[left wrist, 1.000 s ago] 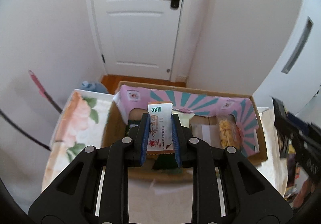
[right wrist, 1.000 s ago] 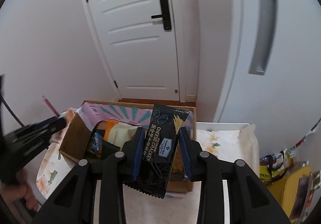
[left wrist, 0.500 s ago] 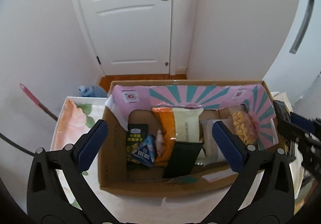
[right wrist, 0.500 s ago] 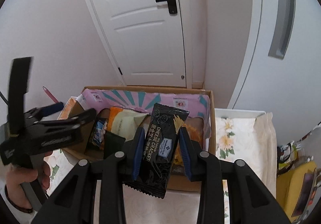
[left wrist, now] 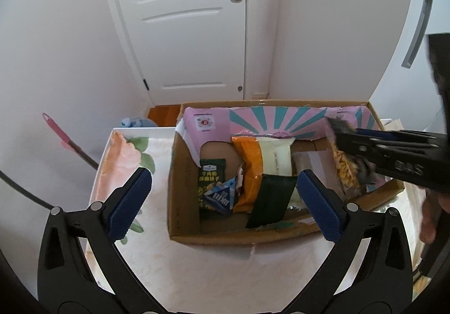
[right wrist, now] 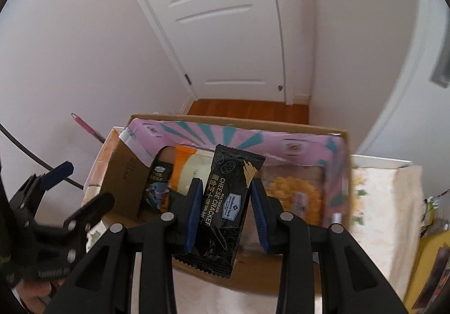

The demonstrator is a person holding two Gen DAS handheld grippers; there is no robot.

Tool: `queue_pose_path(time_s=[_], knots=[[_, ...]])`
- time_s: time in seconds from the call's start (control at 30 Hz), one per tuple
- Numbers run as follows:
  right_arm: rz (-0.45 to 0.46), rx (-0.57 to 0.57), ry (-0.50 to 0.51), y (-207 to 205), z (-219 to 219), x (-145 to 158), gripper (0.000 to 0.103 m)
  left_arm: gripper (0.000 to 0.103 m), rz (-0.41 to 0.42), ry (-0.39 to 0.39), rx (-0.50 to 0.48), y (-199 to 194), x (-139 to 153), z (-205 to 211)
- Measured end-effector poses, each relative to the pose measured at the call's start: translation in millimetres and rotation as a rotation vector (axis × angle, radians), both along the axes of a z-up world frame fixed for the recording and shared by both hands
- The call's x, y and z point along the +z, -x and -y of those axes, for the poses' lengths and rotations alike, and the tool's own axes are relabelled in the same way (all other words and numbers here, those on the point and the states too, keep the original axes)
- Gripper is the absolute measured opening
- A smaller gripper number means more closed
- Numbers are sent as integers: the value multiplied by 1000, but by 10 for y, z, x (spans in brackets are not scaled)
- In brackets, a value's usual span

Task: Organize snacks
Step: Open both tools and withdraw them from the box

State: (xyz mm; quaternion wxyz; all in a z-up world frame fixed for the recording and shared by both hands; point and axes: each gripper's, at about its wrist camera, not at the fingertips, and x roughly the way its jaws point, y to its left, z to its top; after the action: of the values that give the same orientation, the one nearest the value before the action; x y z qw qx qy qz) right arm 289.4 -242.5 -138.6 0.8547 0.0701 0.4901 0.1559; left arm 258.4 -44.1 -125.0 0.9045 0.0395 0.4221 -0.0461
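A cardboard box (left wrist: 182, 187) with a pink and teal liner sits on a floral cloth and holds several snack packs: a dark green pack (left wrist: 211, 176), an orange and cream pack (left wrist: 270, 159) and a yellow pack (left wrist: 344, 173). My left gripper (left wrist: 222, 204) is open and empty, in front of the box. My right gripper (right wrist: 225, 198) is shut on a black cheese cracker pack (right wrist: 225, 207) and holds it over the box (right wrist: 344, 145). The right gripper also shows in the left wrist view (left wrist: 393, 156), over the box's right end.
A white door (left wrist: 191, 18) stands behind the box. A pink-handled stick (left wrist: 67, 139) leans at the left wall. More snack packs (right wrist: 433, 257) lie to the right of the floral cloth (right wrist: 388, 201). A blue bottle (left wrist: 135, 122) stands on the floor.
My left gripper let go of the white and orange pack into the box and opened wide. My right gripper moved forward over the box with the cracker pack.
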Motion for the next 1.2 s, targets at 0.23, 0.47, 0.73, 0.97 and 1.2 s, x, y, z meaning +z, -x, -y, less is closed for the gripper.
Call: queue_pose_path(time_s=[0.23, 0.47, 0.73, 0.97, 1.2], knots=[[-86, -30, -31, -159, -56, -268, 89, 103, -12, -10, 6, 70, -26, -66], [-46, -93, -2, 47, 104, -99, 89, 103, 18, -4, -29, 202, 102, -79], [74, -112, 75, 483, 129, 404, 89, 103, 113, 26, -60, 495, 591, -96], [230, -146, 112, 1038, 205, 1013, 103, 103, 248, 69, -46, 968, 1160, -71], [376, -233, 178, 1641, 323, 1488, 103, 103, 338, 75, -8, 1444, 1476, -21]])
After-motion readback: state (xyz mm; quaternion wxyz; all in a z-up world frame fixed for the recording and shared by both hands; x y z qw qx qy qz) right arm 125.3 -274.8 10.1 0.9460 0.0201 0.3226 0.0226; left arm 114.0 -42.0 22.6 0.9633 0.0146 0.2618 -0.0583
